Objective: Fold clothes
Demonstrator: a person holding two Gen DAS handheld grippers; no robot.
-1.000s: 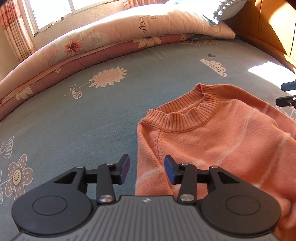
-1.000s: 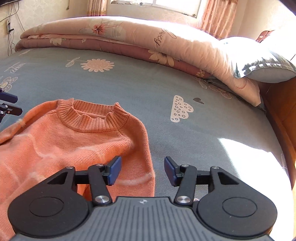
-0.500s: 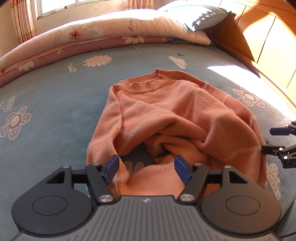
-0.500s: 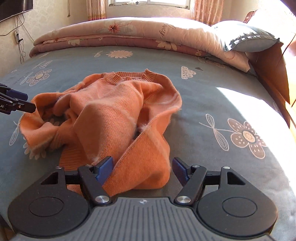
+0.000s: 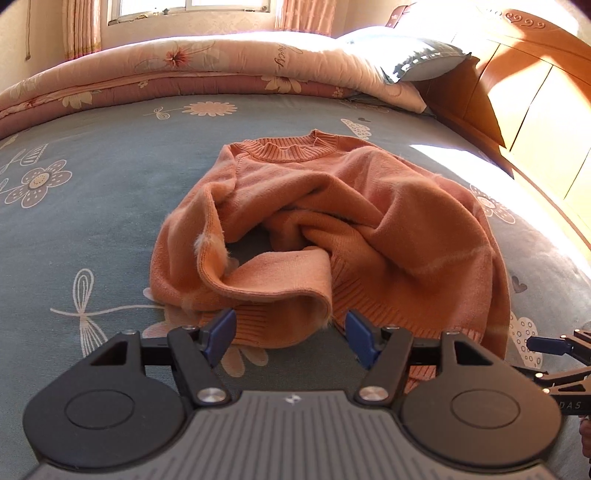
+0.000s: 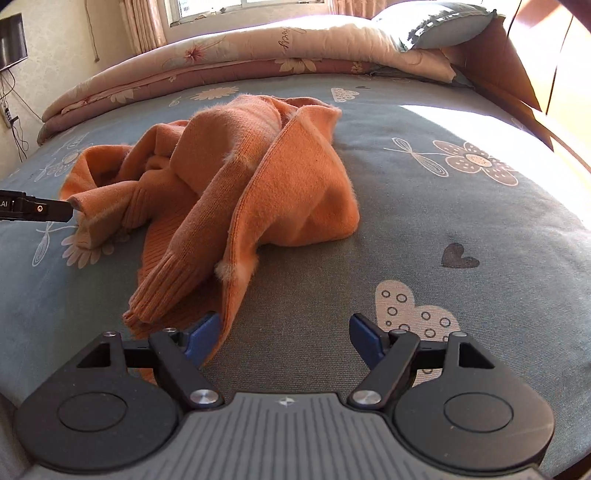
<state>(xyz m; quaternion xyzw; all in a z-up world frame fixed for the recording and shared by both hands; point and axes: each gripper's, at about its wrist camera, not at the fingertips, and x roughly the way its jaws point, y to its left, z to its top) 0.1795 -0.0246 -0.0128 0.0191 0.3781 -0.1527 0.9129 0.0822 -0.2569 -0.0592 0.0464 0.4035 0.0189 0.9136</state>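
Note:
An orange knit sweater [image 5: 332,221] lies rumpled on the blue-grey bed sheet [image 5: 92,221], collar toward the far side, hem and a sleeve bunched toward me. My left gripper [image 5: 290,338] is open, its blue pads just short of the ribbed hem. In the right wrist view the sweater [image 6: 258,177] is heaped left of centre, a cuffed sleeve trailing near. My right gripper [image 6: 284,339] is open over bare sheet; its left pad touches the sweater's edge. The right gripper's tips [image 5: 554,354] show at the left view's right edge. The left gripper's body [image 6: 33,210] shows at the far left.
A folded floral quilt [image 5: 221,70] and a grey pillow [image 5: 417,55] lie along the far side of the bed. A wooden headboard [image 5: 535,110] runs on the right. Window and curtains [image 6: 207,11] stand behind. Bare sheet [image 6: 461,221] spreads right of the sweater.
Both grippers have pulled back from the collar end toward the bed's near edge. The sweater, flat a second ago, now lies crumpled, and both pairs of jaws stand wider apart.

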